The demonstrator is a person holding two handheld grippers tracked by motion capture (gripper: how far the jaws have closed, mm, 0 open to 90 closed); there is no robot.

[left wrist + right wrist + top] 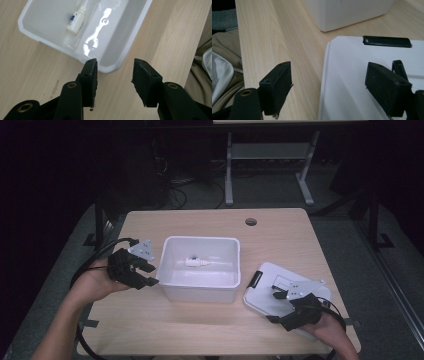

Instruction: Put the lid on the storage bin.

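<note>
A white plastic bin (200,287) stands open in the middle of the wooden table, with a small white dropper bottle (196,262) lying on its floor. In the left gripper view the bottle (76,20) lies near the bin's far side. My left gripper (150,274) hovers just left of the bin, open and empty, its jaws above the bin's near corner (110,68). The bin's white lid (265,295) with a black latch (256,279) lies flat at the right. My right gripper (281,295) is open over the lid's near left edge (329,82), holding nothing.
A round cable hole (251,222) sits near the table's far edge. Beyond the table stand a metal desk frame (229,170) and cables on a dark floor. The table's near edge lies close behind both hands.
</note>
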